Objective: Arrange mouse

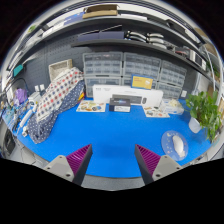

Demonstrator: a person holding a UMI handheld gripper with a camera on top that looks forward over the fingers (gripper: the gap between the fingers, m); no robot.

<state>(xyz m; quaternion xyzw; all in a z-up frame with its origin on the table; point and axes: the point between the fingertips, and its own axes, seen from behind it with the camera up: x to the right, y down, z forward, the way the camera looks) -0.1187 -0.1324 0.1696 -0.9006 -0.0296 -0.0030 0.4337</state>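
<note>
A pale, rounded mouse [175, 145] lies on the blue table top [115, 130], ahead of my right finger and off to its right side. My gripper [113, 152] is open, low over the table's near edge. Its two fingers show magenta pads [78, 160], and only bare blue surface lies between them. The mouse is apart from both fingers.
A long white box [135, 97] sits at the table's back, with small yellow items [90, 106] beside it. A checkered cloth [55, 100] drapes over something at the left. A green plant [205, 110] stands at the right. Grey drawer units [120, 68] line the wall behind.
</note>
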